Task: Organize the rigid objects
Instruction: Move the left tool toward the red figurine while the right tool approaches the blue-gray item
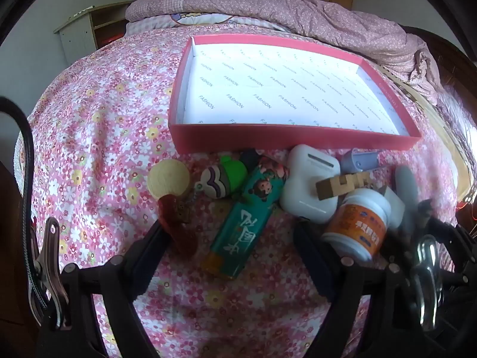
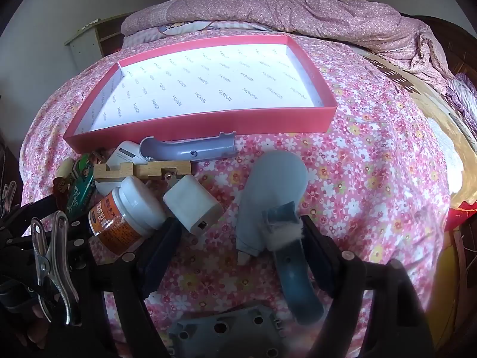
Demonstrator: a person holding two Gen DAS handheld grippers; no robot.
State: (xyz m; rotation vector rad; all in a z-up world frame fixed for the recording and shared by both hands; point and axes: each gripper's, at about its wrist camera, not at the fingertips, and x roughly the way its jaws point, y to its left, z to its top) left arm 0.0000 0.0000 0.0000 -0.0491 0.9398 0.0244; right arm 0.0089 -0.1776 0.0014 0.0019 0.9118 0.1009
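Observation:
A shallow red box point(image 1: 292, 138) with a white printed lining lies empty on the flowered bedspread. In front of it sits a cluster: a teal tube point(image 1: 244, 217), a white earbud case point(image 1: 310, 185), a wooden puzzle piece point(image 1: 342, 186), an orange-labelled pill bottle point(image 1: 357, 223), a green and purple keychain point(image 1: 223, 179) and a cream round-headed piece with a red handle point(image 1: 168, 179). My left gripper point(image 1: 229, 232) is open, its fingers either side of the tube. My right gripper point(image 2: 238, 229) is open over a blue-grey brush point(image 2: 274, 191). A white charger point(image 2: 193, 203) lies by its left finger.
A grey-blue plastic handle point(image 2: 190, 149) lies against the box's front wall point(image 2: 208, 123). A grey perforated plate point(image 2: 226, 334) sits at the bottom edge. A rumpled pink quilt point(image 1: 298, 6) is piled behind the box. A shelf unit point(image 1: 86, 26) stands at the back left.

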